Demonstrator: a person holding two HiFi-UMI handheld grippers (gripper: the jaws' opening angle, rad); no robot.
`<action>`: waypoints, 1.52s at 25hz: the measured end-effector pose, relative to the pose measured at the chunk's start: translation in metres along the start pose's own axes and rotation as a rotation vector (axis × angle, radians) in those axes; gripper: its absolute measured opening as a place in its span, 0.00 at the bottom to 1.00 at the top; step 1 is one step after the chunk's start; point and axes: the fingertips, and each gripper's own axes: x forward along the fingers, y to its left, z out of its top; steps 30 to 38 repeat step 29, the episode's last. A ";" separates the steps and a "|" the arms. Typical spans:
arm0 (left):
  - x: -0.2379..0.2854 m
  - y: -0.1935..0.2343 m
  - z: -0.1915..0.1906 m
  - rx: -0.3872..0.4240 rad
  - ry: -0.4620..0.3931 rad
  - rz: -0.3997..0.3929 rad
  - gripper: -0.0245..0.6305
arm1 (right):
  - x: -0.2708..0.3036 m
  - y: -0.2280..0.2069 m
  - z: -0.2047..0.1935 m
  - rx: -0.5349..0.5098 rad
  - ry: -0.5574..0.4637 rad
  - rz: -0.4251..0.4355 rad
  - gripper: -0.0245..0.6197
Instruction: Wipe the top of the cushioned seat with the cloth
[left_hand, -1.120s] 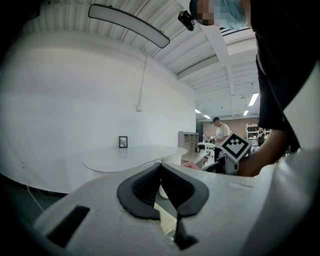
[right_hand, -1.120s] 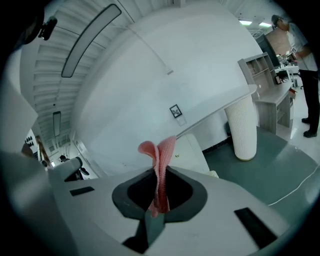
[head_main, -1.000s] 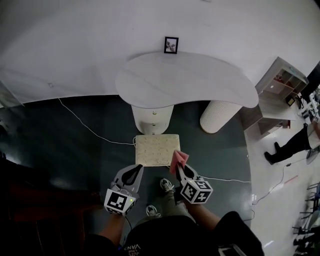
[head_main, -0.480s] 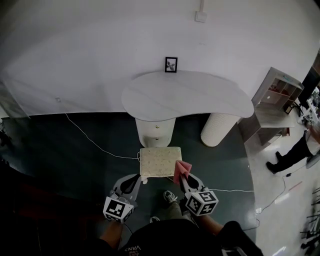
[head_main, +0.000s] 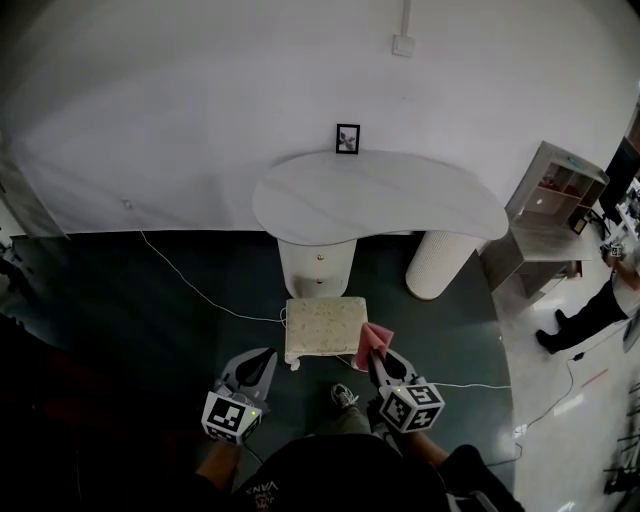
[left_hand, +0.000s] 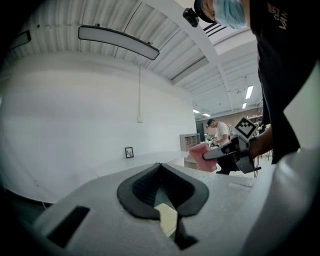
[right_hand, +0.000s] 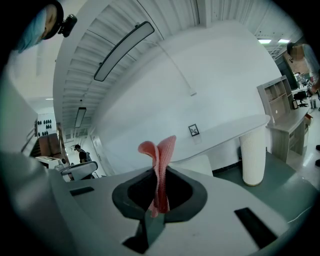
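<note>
Room: dark green floor (head_main: 150, 300), plain white wall (head_main: 200, 110). A white curved desk (head_main: 380, 195) stands against the wall, with a small framed picture (head_main: 347, 138) at its back edge and a ribbed white column (head_main: 438, 264) under its right end. A thin white cable (head_main: 200, 290) trails over the floor. Off to the right there is an open shelf unit (head_main: 555, 195) and a person (head_main: 590, 312) standing on lighter flooring.

The cushioned seat (head_main: 324, 330) sits on the floor just in front of the desk, its pale speckled top facing up. It lies ahead of both grippers, roughly between them.

Left gripper (head_main: 268, 353): jaws clenched tip to tip with nothing held, near the seat's near left corner but apart from it.

Right gripper (head_main: 378, 358): jaws grasping the cloth (head_main: 375, 342), pink, folded and sticking up out of the pads. In the head view the cloth overlaps the seat's near right corner. I cannot tell whether it touches the cushion.

From the left gripper view, the cloth (left_hand: 200, 152) shows at the tip of the right gripper (left_hand: 206, 156), off to the right.
</note>
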 end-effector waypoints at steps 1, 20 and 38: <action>0.000 0.000 0.002 0.003 -0.009 0.001 0.06 | -0.001 0.000 0.001 -0.002 0.000 0.002 0.08; -0.019 0.001 -0.006 0.015 0.028 0.025 0.06 | 0.000 0.026 -0.004 -0.016 0.012 0.044 0.08; -0.015 -0.002 -0.005 0.013 0.019 0.024 0.06 | -0.002 0.021 -0.005 -0.010 0.009 0.037 0.08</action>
